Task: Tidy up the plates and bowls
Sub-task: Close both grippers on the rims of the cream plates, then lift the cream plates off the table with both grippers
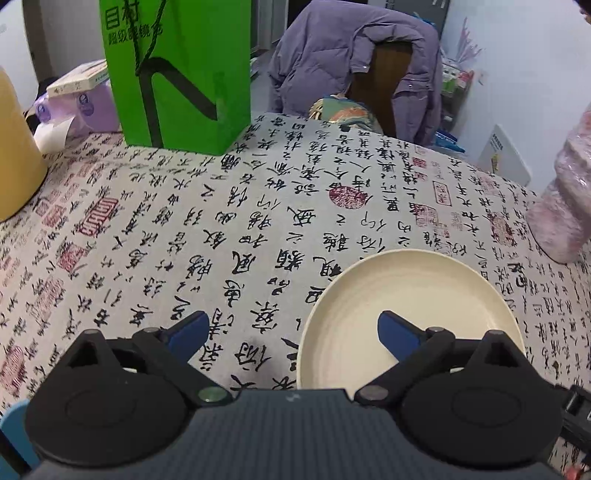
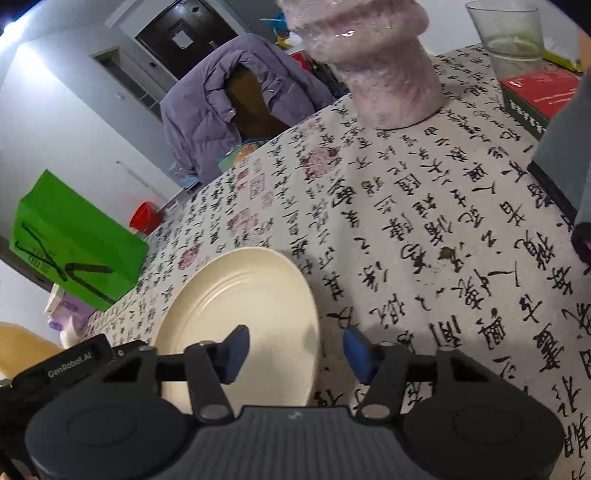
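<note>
A round cream plate lies flat, face up and empty, on a calligraphy-print tablecloth. The left gripper hangs spread wide, one finger over the plate's left part, the other over cloth. The right gripper stands half spread astride the plate's right rim, pinching nothing. Behind stand a green bag, a pink wrapped stack and an empty clear cup
</note>
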Demonstrator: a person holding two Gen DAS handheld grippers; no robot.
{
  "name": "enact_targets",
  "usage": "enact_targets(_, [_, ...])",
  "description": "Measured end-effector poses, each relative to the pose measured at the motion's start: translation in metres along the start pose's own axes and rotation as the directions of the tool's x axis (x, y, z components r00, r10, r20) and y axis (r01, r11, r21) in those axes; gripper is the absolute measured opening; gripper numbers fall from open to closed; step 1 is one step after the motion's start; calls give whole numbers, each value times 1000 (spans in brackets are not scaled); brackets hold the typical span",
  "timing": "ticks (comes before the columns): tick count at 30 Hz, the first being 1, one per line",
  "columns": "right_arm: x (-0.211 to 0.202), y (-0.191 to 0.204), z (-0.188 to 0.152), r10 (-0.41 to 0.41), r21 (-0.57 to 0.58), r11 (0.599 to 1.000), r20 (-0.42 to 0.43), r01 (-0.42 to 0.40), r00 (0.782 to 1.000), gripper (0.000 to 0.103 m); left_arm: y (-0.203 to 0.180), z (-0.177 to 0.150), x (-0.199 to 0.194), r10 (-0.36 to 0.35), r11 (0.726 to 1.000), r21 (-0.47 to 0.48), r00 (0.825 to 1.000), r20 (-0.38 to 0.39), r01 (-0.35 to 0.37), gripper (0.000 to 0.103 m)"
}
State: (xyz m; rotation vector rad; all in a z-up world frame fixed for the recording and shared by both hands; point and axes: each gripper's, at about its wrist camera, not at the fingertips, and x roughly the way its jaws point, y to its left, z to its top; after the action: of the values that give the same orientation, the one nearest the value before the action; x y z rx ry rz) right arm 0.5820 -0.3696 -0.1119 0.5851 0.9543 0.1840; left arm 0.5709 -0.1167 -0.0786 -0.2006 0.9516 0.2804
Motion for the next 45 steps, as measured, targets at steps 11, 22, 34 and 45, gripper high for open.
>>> enact_targets(11, [8, -3, -5, 14, 47, 999, -16, -14, 1000, 30, -9, -2, 20, -10, 1000, -2, 997, -72, 10, 55])
enact_targets(22, [12, -1, -8, -22, 31, 999, -13, 22, 1000, 22, -14, -4, 27, -6, 1000, 27, 996, -87, 8, 21])
enact_targets(34, [7, 15, -11, -54, -77, 995, 41, 57, 998, 20, -21, -8, 21, 33, 995, 91, 999, -38, -30, 21])
enact_targets(45, [1, 23, -13, -46, -141, 988, 79, 56, 996, 20, -19, -6, 15, 41, 996, 83, 999, -13, -40, 21])
